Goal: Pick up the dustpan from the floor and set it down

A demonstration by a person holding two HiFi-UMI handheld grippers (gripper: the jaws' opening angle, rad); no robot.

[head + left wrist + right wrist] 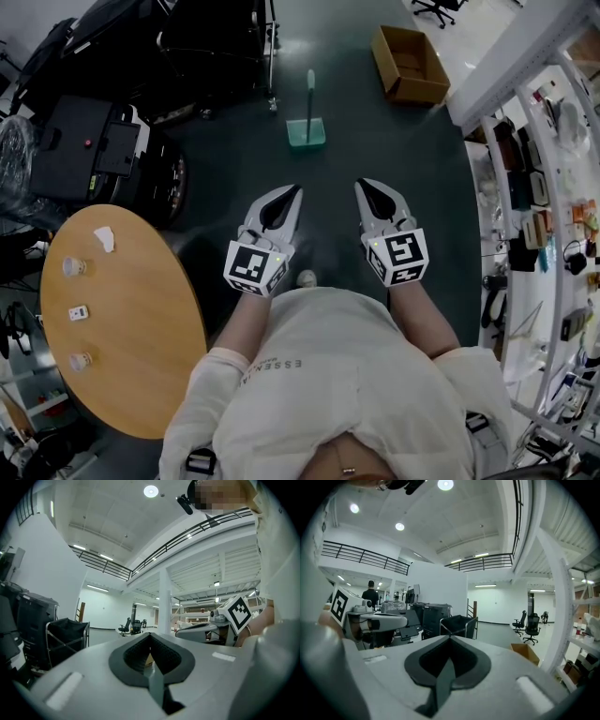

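Wooden round counter (122,319) at left. Left gripper (294,191) is held level, fingers pressed together, holding nothing. Green dustpan (307,133) sits on the dark floor (225,159) ahead, handle upright, well apart from both grippers. Right gripper (361,186) fingers are pressed together too, empty. Cardboard box (410,64) far right.

You are facing a plastic dustpan (307,133) ahead of your matt grey plastic fingers (255,225), a smooth wooden table (141,309) lying left of them
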